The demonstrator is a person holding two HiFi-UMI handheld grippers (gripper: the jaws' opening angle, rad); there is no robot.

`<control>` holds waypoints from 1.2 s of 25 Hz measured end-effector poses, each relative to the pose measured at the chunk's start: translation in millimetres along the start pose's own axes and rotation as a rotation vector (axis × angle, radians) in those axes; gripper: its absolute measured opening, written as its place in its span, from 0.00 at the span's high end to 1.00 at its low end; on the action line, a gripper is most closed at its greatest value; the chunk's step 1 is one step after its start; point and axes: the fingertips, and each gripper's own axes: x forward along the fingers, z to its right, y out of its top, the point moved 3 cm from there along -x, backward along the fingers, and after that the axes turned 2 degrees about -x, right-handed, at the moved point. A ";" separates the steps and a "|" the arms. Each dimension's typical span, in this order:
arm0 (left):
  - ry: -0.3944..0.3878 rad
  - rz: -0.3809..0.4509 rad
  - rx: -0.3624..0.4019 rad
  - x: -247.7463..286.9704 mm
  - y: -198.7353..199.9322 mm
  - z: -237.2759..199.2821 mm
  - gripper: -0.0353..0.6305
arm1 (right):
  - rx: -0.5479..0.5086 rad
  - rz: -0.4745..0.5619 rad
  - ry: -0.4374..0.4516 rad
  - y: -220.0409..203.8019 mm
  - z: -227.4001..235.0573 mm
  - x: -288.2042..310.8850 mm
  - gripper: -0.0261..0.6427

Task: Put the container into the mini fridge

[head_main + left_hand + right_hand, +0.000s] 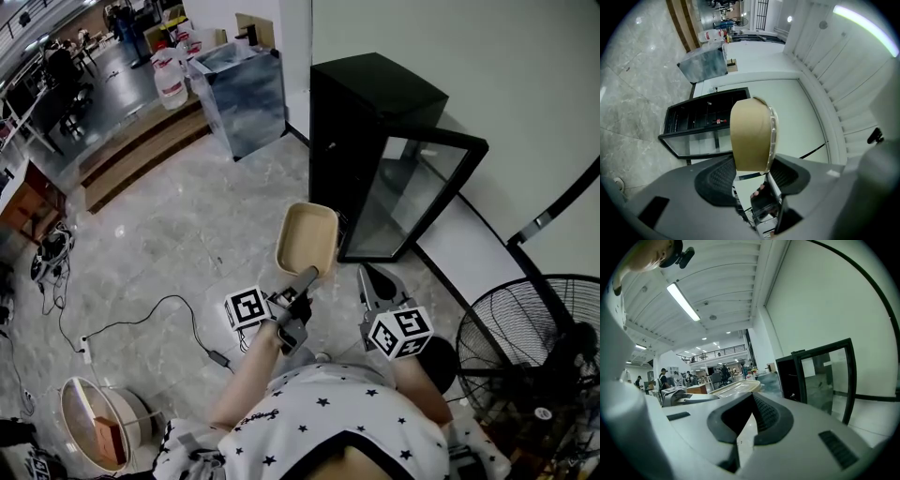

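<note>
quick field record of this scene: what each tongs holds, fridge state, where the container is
left tongs: shut on container
right tongs: open, nothing between them
container: beige, held in the air in front of the fridge, not yet inside
fridge: black, on the floor by the wall
door: glass, swung open
fan: on the floor to the person's right

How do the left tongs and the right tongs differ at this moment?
The left tongs are shut on one end of the tan container; the right tongs hold nothing. The left jaws press against the container's sides, while the right jaws stand apart with only an empty gap between them. What they share: both are held out toward the open mini fridge.
</note>
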 end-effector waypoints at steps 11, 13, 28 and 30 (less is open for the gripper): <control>0.034 0.052 -0.001 -3.5 14.1 -11.1 0.60 | 0.015 -0.019 0.018 -3.7 6.8 19.4 0.97; 0.033 0.058 -0.006 -1.0 21.3 -12.8 0.60 | 0.012 -0.018 0.023 -3.1 7.7 26.6 0.97; 0.048 0.033 -0.019 57.6 115.2 -48.4 0.60 | 0.003 -0.027 0.019 8.5 44.9 133.4 0.97; 0.041 0.025 -0.020 67.6 132.1 -50.1 0.60 | 0.002 -0.030 0.015 11.5 49.3 151.6 0.97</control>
